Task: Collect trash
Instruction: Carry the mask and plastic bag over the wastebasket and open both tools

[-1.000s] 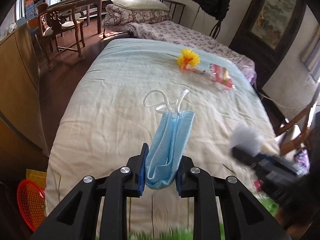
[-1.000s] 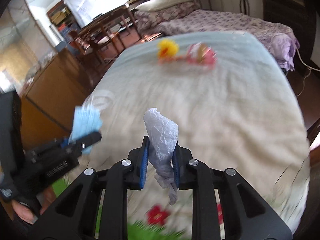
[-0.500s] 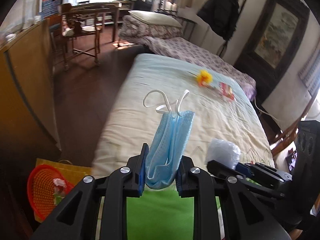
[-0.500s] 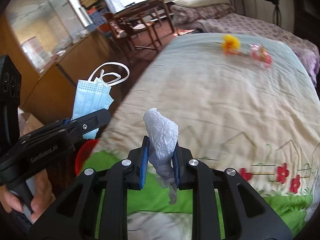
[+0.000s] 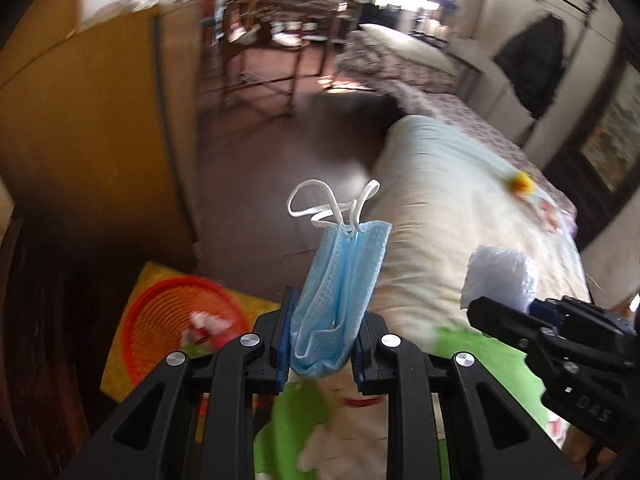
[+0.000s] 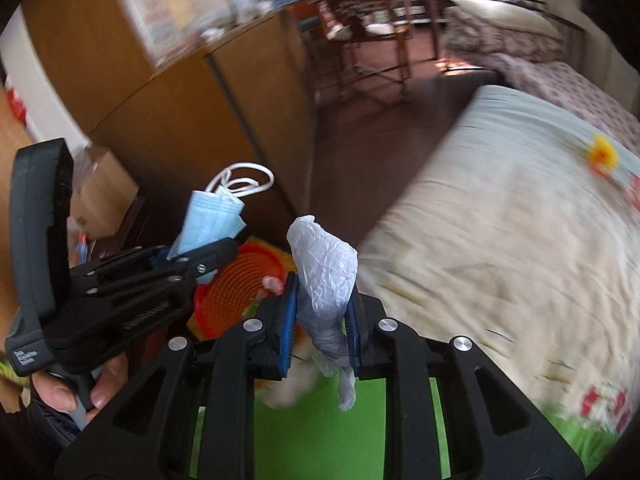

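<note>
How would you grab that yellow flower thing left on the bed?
Judging from here, pinch the yellow flower by its fluffy head, coming straight down from above. It lies flat on the bed, so a sideways approach would likely just push it along the cover. It is blurred, so any stem is too unclear to aim for.

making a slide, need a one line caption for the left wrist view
Left gripper carries a blue face mask toward the orange basket beside the bed.
</note>
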Available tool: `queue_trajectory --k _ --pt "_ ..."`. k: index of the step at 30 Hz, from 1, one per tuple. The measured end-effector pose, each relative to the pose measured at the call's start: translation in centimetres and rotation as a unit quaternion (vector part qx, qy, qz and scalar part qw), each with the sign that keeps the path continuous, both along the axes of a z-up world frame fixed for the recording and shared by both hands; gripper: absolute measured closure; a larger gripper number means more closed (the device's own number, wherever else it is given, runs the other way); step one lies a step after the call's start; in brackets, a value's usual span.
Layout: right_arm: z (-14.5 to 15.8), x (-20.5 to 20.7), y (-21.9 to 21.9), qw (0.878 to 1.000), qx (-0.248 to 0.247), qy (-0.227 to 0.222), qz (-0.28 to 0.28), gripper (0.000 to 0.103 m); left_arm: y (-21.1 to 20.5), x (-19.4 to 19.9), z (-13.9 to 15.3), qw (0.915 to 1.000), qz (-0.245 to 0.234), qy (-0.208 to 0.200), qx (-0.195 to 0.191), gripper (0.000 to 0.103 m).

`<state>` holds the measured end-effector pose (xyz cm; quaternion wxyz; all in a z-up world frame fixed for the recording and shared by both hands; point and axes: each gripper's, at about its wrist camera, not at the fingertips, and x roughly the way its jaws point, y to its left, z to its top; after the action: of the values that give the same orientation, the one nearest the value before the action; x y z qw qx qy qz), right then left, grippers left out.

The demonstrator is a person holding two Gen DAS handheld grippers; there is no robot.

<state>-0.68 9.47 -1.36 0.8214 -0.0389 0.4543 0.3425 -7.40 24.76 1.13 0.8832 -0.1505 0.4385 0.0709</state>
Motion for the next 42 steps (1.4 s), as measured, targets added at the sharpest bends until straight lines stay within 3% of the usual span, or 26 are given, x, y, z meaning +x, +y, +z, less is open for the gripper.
queue_trajectory --k 7,15,21,32,39,42 --pt "-2.2 -0.3 8.5 0.996 -0.027 0.037 0.072 0.079 6.6 -1.6 -4.1 0.9966 0.064 0.052 -0.009 0.079" --pt "-6.3 0.0 15.2 0.988 -0.07 0.08 0.114 0.078 11.5 -2.9 -9.0 0.9859 0.117 0.114 -0.034 0.079" --pt "-9.5 0.4 17.4 0.98 -0.101 0.112 0.126 0.078 13.4 -2.8 -11.4 0.979 0.143 0.141 -0.035 0.078" --pt "-12.5 1.2 19.5 0.973 -0.122 0.137 0.143 0.077 14.1 -2.4 -14.0 0.9709 0.166 0.169 -0.037 0.078" --pt "-13.0 1.6 19.4 0.975 -0.125 0.128 0.132 0.058 14.7 -2.7 -14.2 0.966 0.182 0.18 -0.041 0.068" --pt "-13.0 1.4 19.4 0.975 -0.127 0.123 0.136 0.058 14.8 -2.8 -13.8 0.9655 0.186 0.177 -0.042 0.063"
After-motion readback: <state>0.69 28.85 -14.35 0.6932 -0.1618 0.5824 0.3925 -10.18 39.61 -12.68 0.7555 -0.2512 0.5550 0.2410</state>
